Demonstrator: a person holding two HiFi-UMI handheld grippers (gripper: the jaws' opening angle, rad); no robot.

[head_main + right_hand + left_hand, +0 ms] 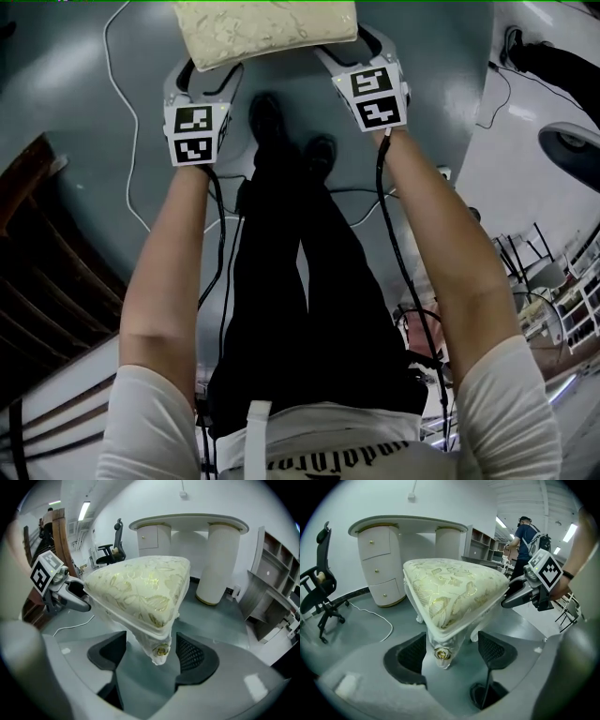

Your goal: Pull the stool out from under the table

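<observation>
Head view is showing the stool sitting in front of the person, clear of the table. The left gripper and right gripper are each straddling a near corner of the stool, jaws standing wide apart, not clamping it.

Stool: sheeny brocade cloth, glossy white frame

Black office chair, white cable on grey floor
</observation>
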